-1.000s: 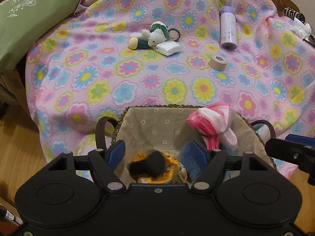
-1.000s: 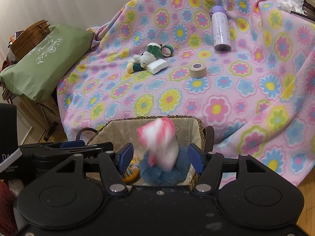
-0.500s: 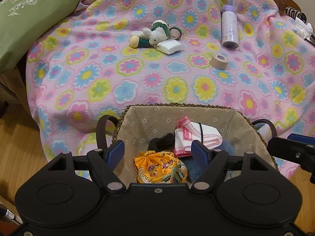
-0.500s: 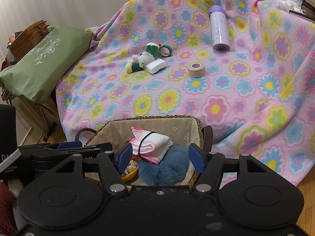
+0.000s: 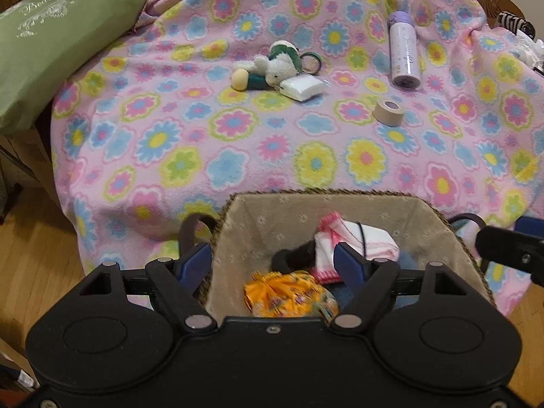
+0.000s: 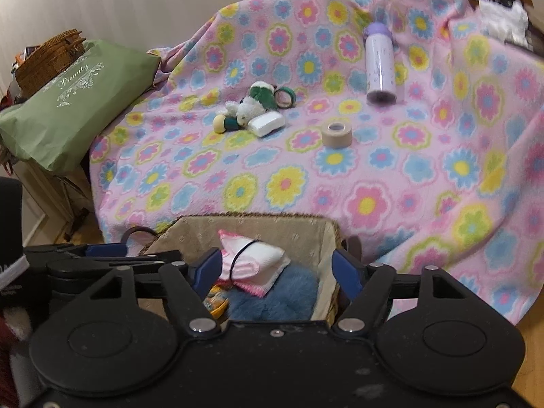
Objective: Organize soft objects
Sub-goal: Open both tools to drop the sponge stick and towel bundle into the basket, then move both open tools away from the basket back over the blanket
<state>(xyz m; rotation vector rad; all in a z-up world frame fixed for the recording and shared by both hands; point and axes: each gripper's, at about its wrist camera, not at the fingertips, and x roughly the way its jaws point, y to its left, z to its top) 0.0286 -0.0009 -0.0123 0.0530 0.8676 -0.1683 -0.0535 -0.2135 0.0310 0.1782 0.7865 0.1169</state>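
Left claw (image 5: 272,265) opening, nothing between the pads; it hangs over the basket (image 5: 438,217), above the orange pouch (image 5: 289,294) and a black item (image 5: 295,256). Right claw (image 6: 273,270) also opening and empty, over the same basket (image 6: 326,238) from the other side. Change from a second ago: the pink-white cloth (image 6: 253,263), then mid-air and blurred at the right claw, now lies in the basket on top of the blue fluffy piece (image 6: 282,295); the black item that sat between the left pads is now down on the lining beside the pouch. Reads as both drops done, so four soft items are binned and both claws are free for the next pick. Remaining soft candidate looks like the plush toy (image 5: 278,66) out on the flowered blanket (image 5: 170,129), well apart from the basket. It's crowded: white pack (image 5: 302,87) touching it in front, green tape ring (image 5: 311,63) just beside, a yellow-tipped object (image 5: 246,81) against its other side. Hard stuff that likely stays: beige tape roll (image 5: 388,112) and purple bottle (image 5: 403,54), both off to the right, not in the reach path. Green cushion (image 5: 51,44) far left, possibly soft too. Risk: claw snagging the pack or ring along with the toy.
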